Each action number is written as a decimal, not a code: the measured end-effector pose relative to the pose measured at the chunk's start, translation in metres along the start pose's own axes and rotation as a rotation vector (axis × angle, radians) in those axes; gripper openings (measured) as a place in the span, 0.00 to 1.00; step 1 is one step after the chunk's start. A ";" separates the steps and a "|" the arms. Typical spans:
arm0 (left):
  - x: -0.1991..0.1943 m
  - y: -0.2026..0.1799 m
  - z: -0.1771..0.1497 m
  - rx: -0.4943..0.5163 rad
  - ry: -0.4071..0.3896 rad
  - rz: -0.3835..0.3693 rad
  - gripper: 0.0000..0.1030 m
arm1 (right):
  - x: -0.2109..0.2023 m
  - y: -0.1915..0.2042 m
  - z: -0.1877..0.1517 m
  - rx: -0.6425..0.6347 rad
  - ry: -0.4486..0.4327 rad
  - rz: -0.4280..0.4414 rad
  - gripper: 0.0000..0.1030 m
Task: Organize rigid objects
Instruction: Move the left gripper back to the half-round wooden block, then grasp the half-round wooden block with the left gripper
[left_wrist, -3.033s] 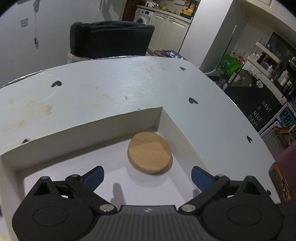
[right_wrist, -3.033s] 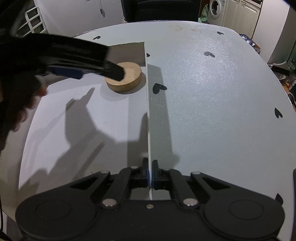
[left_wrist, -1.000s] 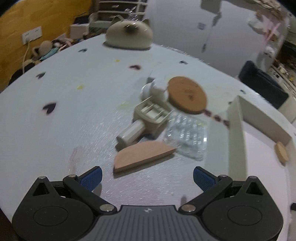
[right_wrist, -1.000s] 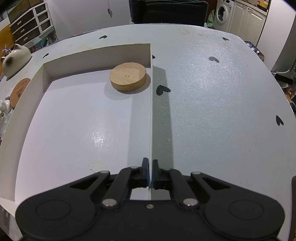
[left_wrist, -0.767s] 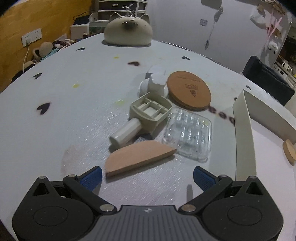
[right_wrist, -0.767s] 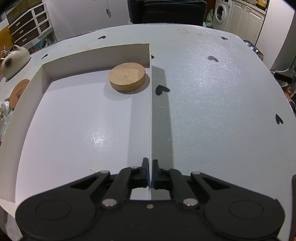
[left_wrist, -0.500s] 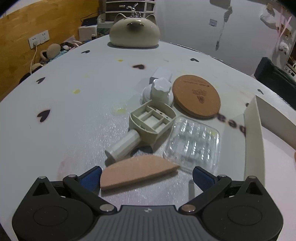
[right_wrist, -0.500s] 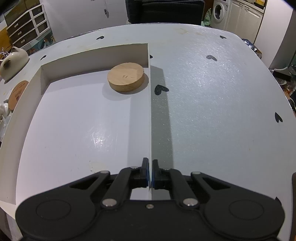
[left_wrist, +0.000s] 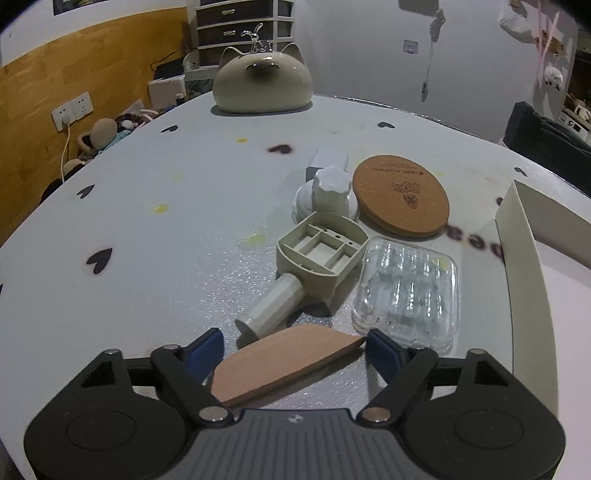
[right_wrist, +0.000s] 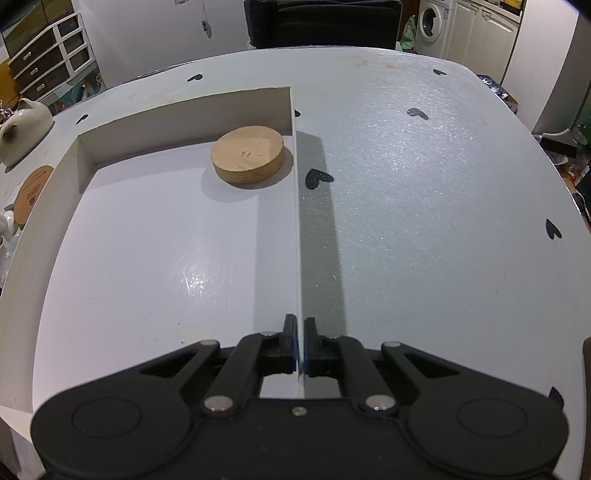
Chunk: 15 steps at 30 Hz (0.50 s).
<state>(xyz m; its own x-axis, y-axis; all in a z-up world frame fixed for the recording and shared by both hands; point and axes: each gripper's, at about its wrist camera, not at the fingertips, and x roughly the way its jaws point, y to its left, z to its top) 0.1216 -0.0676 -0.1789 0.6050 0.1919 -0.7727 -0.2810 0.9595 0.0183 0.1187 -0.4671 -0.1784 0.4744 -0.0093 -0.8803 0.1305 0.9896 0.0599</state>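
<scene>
A flat brown half-round piece (left_wrist: 284, 360) lies on the table between the fingers of my left gripper (left_wrist: 293, 350). The jaws stand open around it with small gaps on both sides. Behind it lie a beige plastic part with a white cylinder (left_wrist: 314, 258), a clear plastic case (left_wrist: 408, 291), a white knob (left_wrist: 328, 192) and a round cork coaster (left_wrist: 400, 194). My right gripper (right_wrist: 300, 345) is shut on the right wall of the white tray (right_wrist: 297, 229). A round wooden disc (right_wrist: 248, 154) sits in the tray's far right corner.
A beige cat-shaped pot (left_wrist: 262, 83) stands at the table's far edge. The tray's wall (left_wrist: 524, 266) rises just right of the pile. A dark chair (right_wrist: 321, 22) stands behind the table. The table (right_wrist: 424, 206) has black heart marks.
My left gripper has left the tray, swung over to the pile and moved down and in, so the half-round piece now lies between its fingers. The right gripper has kept its hold on the tray wall.
</scene>
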 end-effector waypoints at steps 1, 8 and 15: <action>-0.001 0.002 -0.001 0.003 -0.001 -0.002 0.79 | 0.000 0.000 0.000 0.000 0.000 0.000 0.04; -0.013 0.016 -0.012 0.005 -0.024 -0.010 0.61 | 0.000 0.001 0.000 -0.005 -0.003 -0.002 0.05; -0.023 0.028 -0.019 -0.004 -0.023 -0.059 0.47 | 0.000 0.001 0.000 -0.017 -0.006 -0.001 0.05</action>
<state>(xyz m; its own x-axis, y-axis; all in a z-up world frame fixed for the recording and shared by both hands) 0.0860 -0.0488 -0.1726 0.6376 0.1393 -0.7577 -0.2469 0.9686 -0.0297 0.1192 -0.4660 -0.1782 0.4794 -0.0116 -0.8775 0.1165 0.9919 0.0506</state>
